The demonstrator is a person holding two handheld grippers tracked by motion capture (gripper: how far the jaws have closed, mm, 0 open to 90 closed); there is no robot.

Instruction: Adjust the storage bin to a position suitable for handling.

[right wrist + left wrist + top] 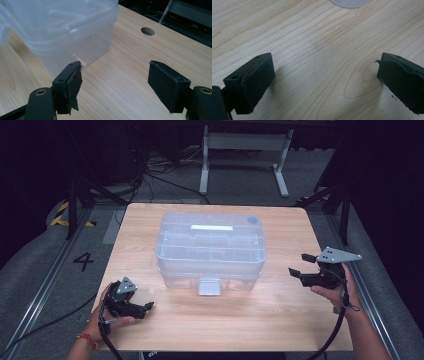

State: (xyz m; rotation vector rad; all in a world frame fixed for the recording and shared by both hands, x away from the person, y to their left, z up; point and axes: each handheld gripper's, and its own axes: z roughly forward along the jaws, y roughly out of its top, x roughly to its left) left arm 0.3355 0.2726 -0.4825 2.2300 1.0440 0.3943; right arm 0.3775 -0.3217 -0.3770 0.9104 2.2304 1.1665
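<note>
Evidently readying to work the box (210, 251) mid-table (280, 315), both claws gape empty: the left claw (148, 306) low before it, the right claw (301, 263) raised beside it.

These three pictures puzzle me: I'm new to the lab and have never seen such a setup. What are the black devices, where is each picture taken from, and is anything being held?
No machine is at work here: a person holds a handheld two-jaw tool in each hand. The high view looks down on the wooden table from above the person's side. There the left tool sits low near the table's front left, and the right tool is raised at the right. The other two pictures come from cameras riding on the tools, looking along their black jaws. On the table stands a clear plastic box with a lid and a front latch. The right tool's camera faces one corner of it. Both tools stand open with nothing between the jaws.
</note>
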